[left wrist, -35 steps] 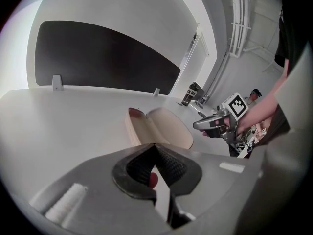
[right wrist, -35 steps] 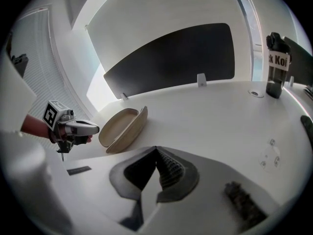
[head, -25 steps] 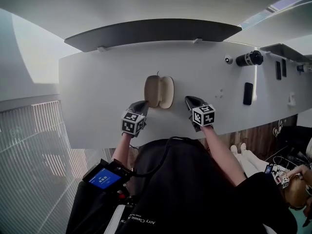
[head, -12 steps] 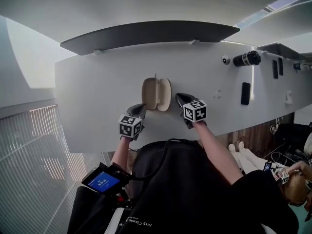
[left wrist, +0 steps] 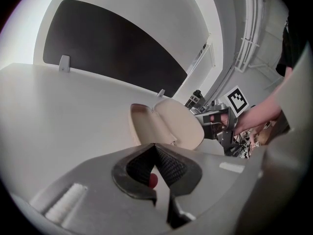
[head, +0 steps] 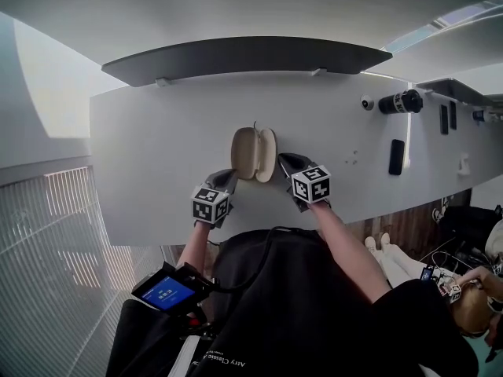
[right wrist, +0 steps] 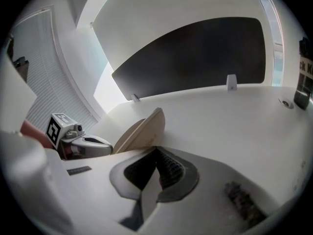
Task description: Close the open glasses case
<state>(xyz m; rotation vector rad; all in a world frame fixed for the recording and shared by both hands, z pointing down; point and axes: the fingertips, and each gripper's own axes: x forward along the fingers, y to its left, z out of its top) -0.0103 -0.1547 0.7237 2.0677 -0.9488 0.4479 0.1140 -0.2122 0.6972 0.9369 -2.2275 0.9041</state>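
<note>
the left gripper (left wrist: 155, 149) has its ribbed pads drawn together at the tips, with nothing held between them. the right gripper (right wrist: 156, 152) is the same: tips met, nothing in the bite.

the glasses case (head: 254, 154) lies open on the white table (head: 157, 148), its two beige halves spread side by side with the pale lining showing. in the right gripper view the half nearer that gripper is tilted up on edge.

the left gripper sits on the person's side of the case and a little to its left, nose aimed at the left half, close but apart from it. the right gripper sits at the case's right, its nose just beside the rim of the right half; whether it touches cannot be told.

beyond the case, along the table's far edge, runs a long dark panel (head: 244, 53). well to the right of the case lie a black cylinder (head: 401, 100) and a flat dark slab (head: 397, 157). on the person's side of the case, below the table's edge, a device with a blue screen (head: 165, 290) hangs at the body.
</note>
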